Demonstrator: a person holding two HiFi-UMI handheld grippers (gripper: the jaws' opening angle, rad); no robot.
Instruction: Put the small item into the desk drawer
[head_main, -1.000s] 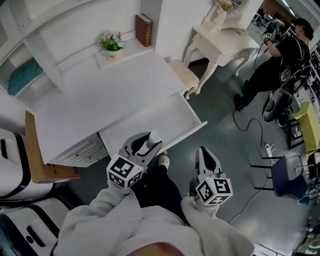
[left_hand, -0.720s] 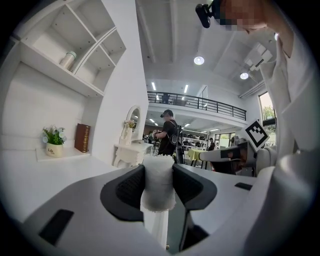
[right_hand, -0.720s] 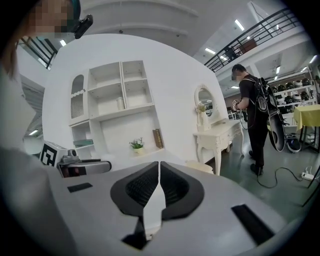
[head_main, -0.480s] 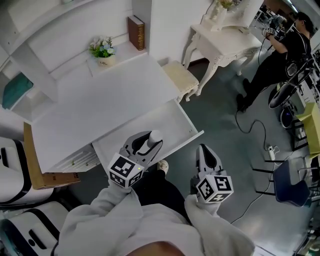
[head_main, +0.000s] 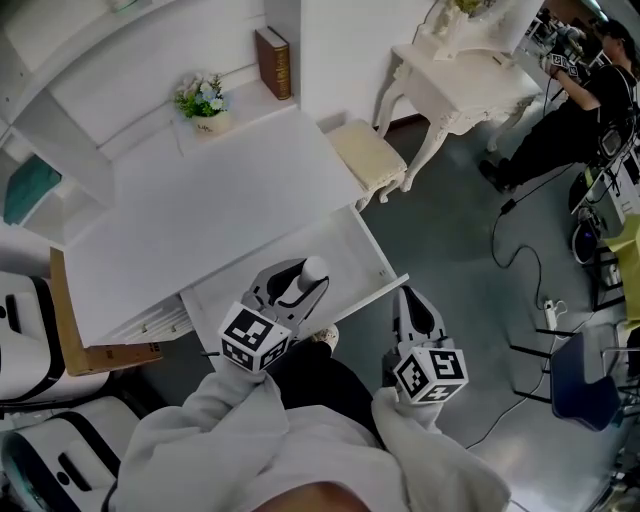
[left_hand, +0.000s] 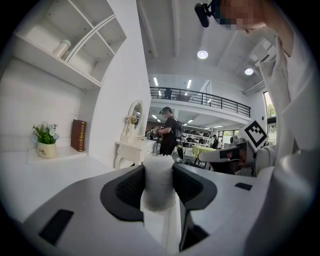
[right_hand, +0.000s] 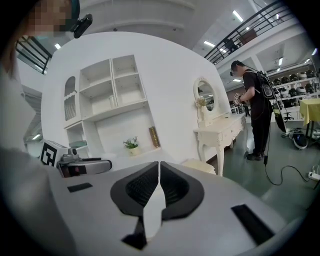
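Observation:
My left gripper (head_main: 303, 279) is shut on the small item (head_main: 314, 267), a white foam-like cylinder that stands upright between the black pads (left_hand: 131, 186). In the left gripper view the small item (left_hand: 159, 181) fills the gap between the jaws. The gripper hovers over the front part of the open white desk drawer (head_main: 300, 240), which is pulled out from under the white desk top (head_main: 210, 200). My right gripper (head_main: 406, 297) hangs to the right of the drawer's front corner, over the floor. Its jaws are shut with nothing between them, and in the right gripper view the right gripper (right_hand: 159, 172) shows its pads touching.
On the desk's back shelf stand a small flower pot (head_main: 205, 100) and a brown book (head_main: 273, 62). A cushioned stool (head_main: 367, 155) sits by the desk's right end, with an ornate white table (head_main: 465, 85) beyond. A person (head_main: 590, 95) stands far right. Cables (head_main: 520, 250) cross the floor; a cardboard box (head_main: 75, 335) leans at left.
The head view has shifted a little, so the desk and drawer sit lower and further left. Both grippers keep their places, and the left one still holds the item over the drawer front.

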